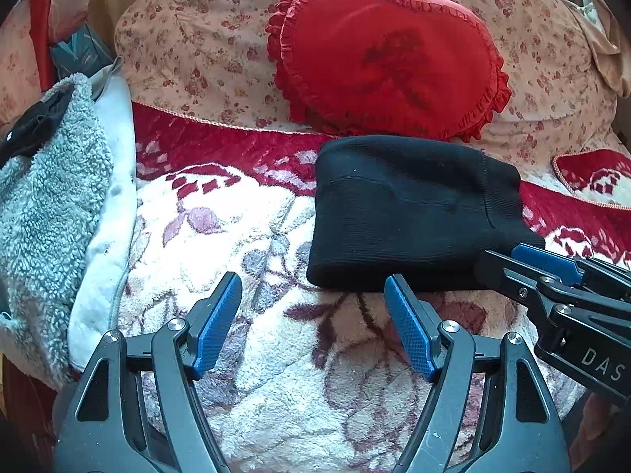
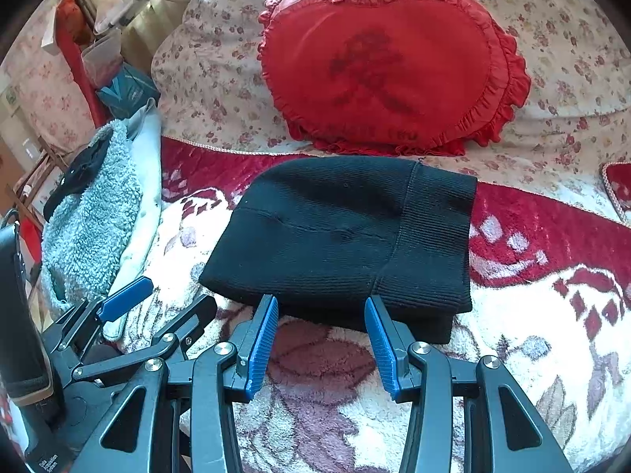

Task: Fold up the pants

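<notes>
- A grey fleece garment point(image 1: 47, 205) lies heaped far to the left of the black pants, on a pale cloth point(image 1: 114, 197); a dark item sits on its top, too unclear to name.
- The left gripper point(image 1: 313, 315) hangs over the cream floral blanket point(image 1: 244, 236) just left of and in front of the pants, its blue-padded jaws spread wide with only blanket between them.
- The black pants point(image 2: 347, 236) lie folded into a compact, layered rectangle on the blanket, the ribbed waistband on their right side and a lower layer showing under the near right corner.
- Behind the pants a red heart-shaped cushion point(image 2: 390, 67) with a frilled edge leans on a floral pillow point(image 2: 213, 59), its lower frill just beyond the pants' far edge.
- The right gripper point(image 2: 321, 329) sits at the pants' near edge, jaws parted, fingertips point(image 2: 268, 307) at the fabric's border; nothing is pinched between them.
- In the left wrist view that gripper reaches in from the right, one blue pad at the pants' near right corner.
- Right of the pants the blanket's dark red border point(image 2: 552, 228) runs across.
</notes>
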A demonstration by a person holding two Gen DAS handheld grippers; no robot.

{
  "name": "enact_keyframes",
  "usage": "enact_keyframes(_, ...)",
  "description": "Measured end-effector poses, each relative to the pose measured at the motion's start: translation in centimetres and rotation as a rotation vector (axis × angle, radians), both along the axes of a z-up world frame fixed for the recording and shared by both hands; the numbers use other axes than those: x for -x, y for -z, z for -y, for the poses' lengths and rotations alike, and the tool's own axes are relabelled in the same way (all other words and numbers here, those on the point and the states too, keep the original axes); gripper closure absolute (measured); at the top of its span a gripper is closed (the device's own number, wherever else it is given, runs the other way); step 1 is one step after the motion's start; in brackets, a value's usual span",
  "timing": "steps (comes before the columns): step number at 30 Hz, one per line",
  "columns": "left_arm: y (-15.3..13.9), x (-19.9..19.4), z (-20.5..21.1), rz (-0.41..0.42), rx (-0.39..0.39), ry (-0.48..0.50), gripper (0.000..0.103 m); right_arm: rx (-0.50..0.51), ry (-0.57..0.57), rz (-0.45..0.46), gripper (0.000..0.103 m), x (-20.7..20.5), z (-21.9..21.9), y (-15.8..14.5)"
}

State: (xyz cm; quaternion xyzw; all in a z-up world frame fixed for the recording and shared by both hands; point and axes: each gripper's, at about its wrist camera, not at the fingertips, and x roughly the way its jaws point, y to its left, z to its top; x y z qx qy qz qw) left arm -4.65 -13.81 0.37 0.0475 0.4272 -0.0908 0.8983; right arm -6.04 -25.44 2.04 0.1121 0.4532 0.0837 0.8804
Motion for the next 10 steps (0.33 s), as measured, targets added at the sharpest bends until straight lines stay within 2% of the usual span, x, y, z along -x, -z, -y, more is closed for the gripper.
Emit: enact_keyframes(10,0.20,-0.45,-0.93,0.004,0.023,-0.025,0.028,0.006,-0.006,0.003,0.059,0.08,0.06,0.09)
